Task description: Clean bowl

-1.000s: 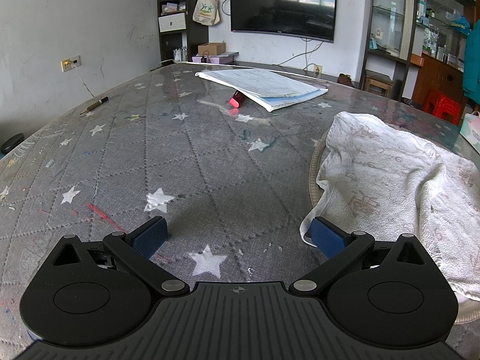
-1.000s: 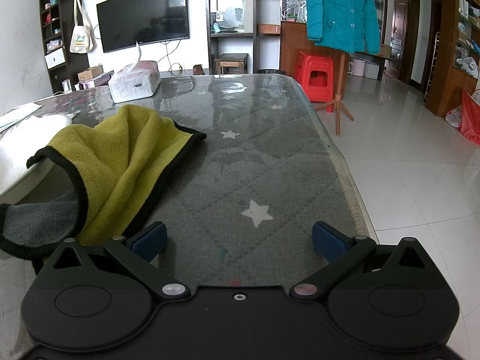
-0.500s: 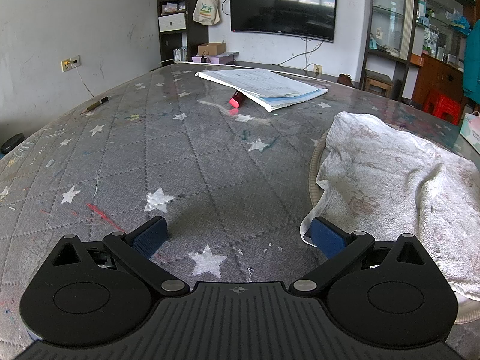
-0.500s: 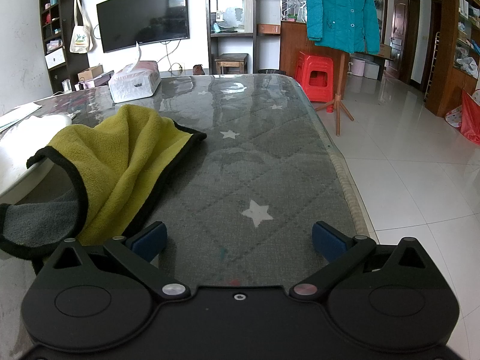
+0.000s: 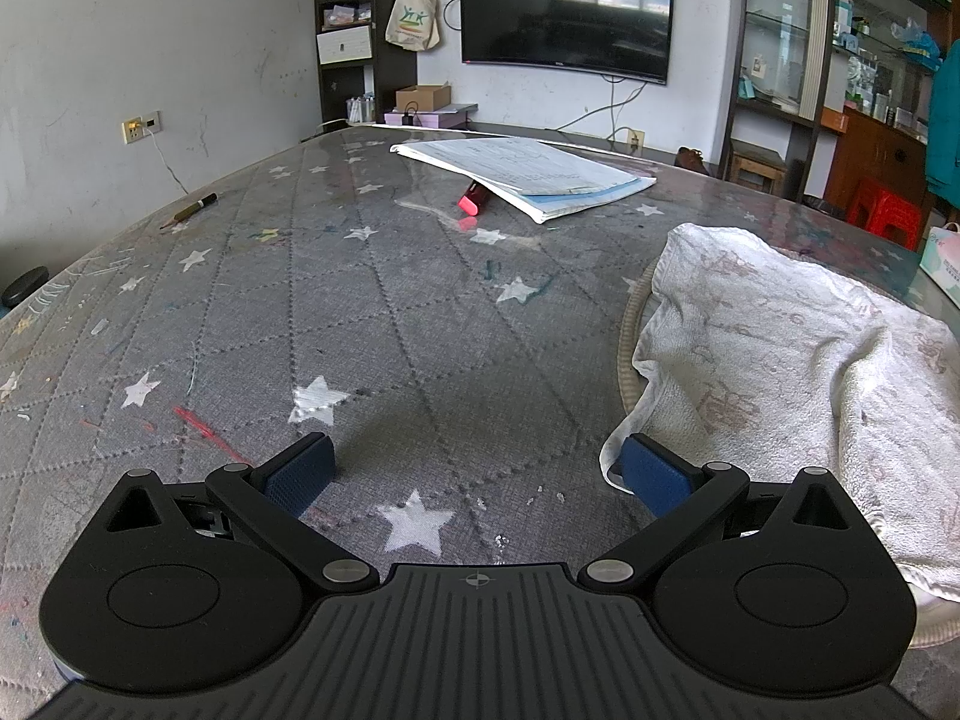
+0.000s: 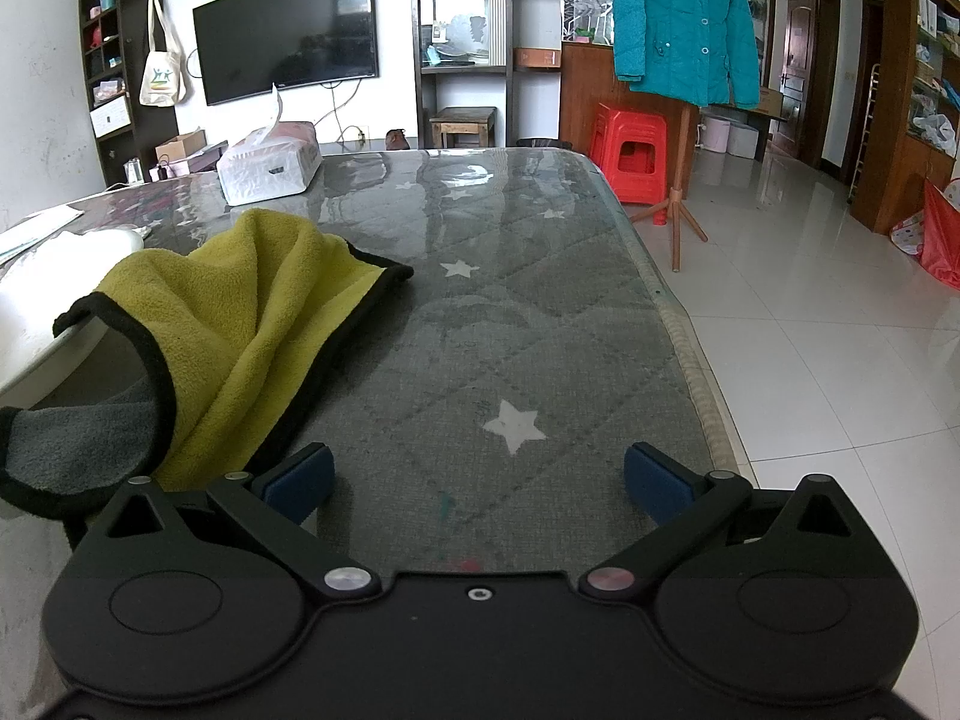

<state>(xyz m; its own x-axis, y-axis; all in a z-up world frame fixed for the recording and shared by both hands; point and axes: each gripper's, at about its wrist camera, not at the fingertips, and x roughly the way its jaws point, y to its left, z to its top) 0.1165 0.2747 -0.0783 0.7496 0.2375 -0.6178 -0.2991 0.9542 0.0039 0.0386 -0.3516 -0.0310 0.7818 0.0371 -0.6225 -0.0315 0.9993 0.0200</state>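
Observation:
A white towel (image 5: 798, 360) lies draped over a pale bowl whose rim (image 5: 630, 324) peeks out at its left side, on the right of the left wrist view. My left gripper (image 5: 474, 471) rests low over the table, open, its right pad (image 5: 651, 471) touching the towel's near corner. In the right wrist view a yellow cloth with black trim (image 6: 240, 330) hangs over the white bowl's edge (image 6: 42, 354) at the left. My right gripper (image 6: 477, 477) stands open above bare tabletop, its left pad (image 6: 300, 477) next to the cloth.
Grey star-patterned table under glass. A stack of papers (image 5: 522, 177) with a red marker (image 5: 471, 201) lies far ahead, a pencil (image 5: 189, 211) at far left. A tissue pack (image 6: 270, 162) sits at the back; the table's right edge (image 6: 690, 354) drops to tiled floor.

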